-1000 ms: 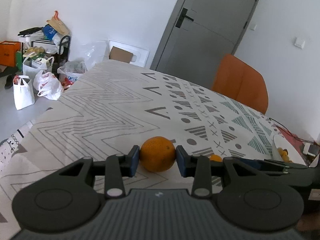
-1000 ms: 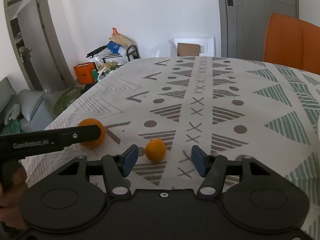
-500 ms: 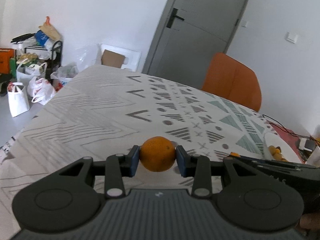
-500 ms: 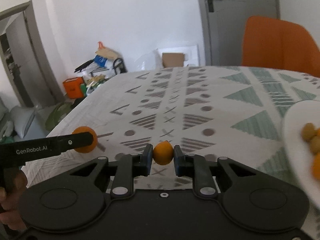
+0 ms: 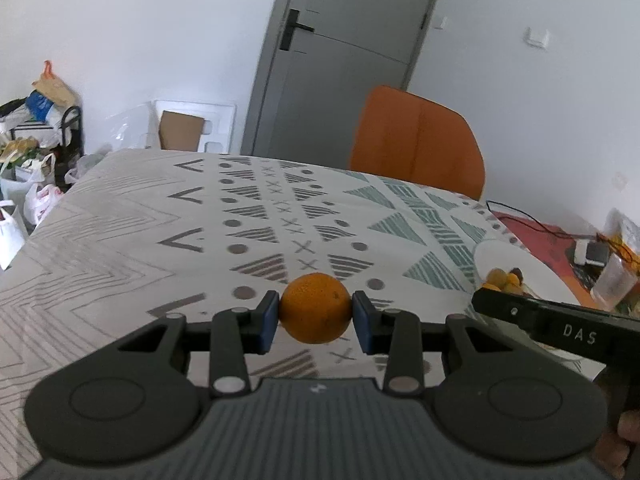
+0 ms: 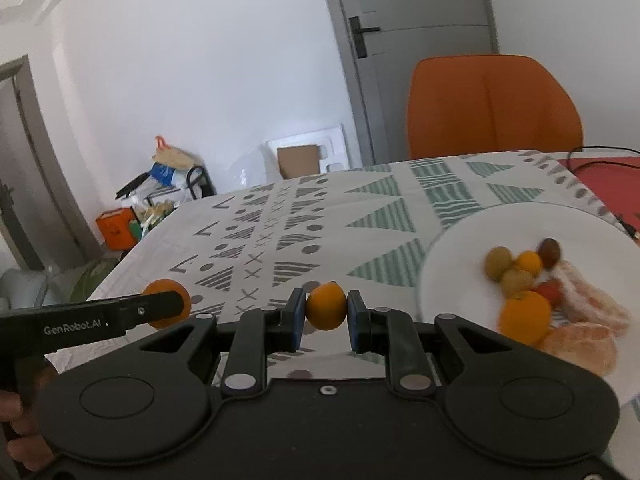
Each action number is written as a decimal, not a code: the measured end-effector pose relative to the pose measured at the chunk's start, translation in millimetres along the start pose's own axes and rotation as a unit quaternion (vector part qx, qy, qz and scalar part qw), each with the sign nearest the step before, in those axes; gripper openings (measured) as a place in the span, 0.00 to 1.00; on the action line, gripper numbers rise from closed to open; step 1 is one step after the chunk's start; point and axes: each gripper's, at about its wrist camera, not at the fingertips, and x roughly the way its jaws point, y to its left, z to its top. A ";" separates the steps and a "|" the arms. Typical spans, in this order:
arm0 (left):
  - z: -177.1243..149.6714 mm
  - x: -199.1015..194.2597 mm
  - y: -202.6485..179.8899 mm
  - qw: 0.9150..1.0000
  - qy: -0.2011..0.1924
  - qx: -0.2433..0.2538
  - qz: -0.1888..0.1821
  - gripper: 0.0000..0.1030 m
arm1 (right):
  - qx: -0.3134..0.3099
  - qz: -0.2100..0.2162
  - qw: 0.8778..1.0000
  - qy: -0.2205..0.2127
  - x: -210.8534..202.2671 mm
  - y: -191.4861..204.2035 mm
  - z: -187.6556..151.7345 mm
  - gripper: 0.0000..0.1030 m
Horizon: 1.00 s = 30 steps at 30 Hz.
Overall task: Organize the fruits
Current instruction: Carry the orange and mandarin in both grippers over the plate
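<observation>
An orange (image 5: 315, 308) was held in the left gripper (image 5: 315, 316), pinched between the two blue pads at the lower centre of the left wrist view, clear of the patterned tablecloth (image 5: 168, 216) behind it. The same orange was seen at the lower left of the right wrist view, partly hidden by the black finger of the left gripper (lettering readable on it). A small orange fruit (image 6: 326, 306) was gripped in the right gripper (image 6: 326, 316), pads pressed on both its sides, at the lower centre of that frame; a narrow grip, on a fruit much smaller than the orange.

A white plate (image 6: 472, 236) was seen at the right of the right wrist view, just beside the gripped small fruit. On it a pile of fruit (image 6: 520, 276) was lying (blurred: yellow, green, dark red and orange rounds, plus pale peeled segments toward the lower right). The plate was also visible at the right edge of the left wrist view, partly covered by the right gripper's finger.

An orange chair (image 5: 416, 140) was placed at the far side of the table, upper right of centre, with a grey door (image 5: 340, 52) behind it. Bags and clutter (image 5: 36, 140) were piled at the left edge.
</observation>
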 end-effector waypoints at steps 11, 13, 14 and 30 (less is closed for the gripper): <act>1.9 5.6 -48.4 0.999 0.001 0.040 -0.012 0.37 | 0.037 -0.010 0.999 -0.017 -23.3 -44.4 -7.4 0.20; 1.9 7.1 -57.1 0.999 0.002 0.047 -0.014 0.37 | 0.042 -0.011 0.999 -0.019 -27.4 -51.1 -9.8 0.20; 2.2 7.7 -60.9 0.999 0.002 0.050 -0.015 0.37 | 0.045 -0.010 0.999 -0.020 -29.6 -54.7 -9.9 0.20; 4.5 14.2 -113.8 0.995 0.002 0.098 -0.017 0.37 | 0.076 -0.002 0.996 -0.051 -54.5 -100.0 -18.4 0.37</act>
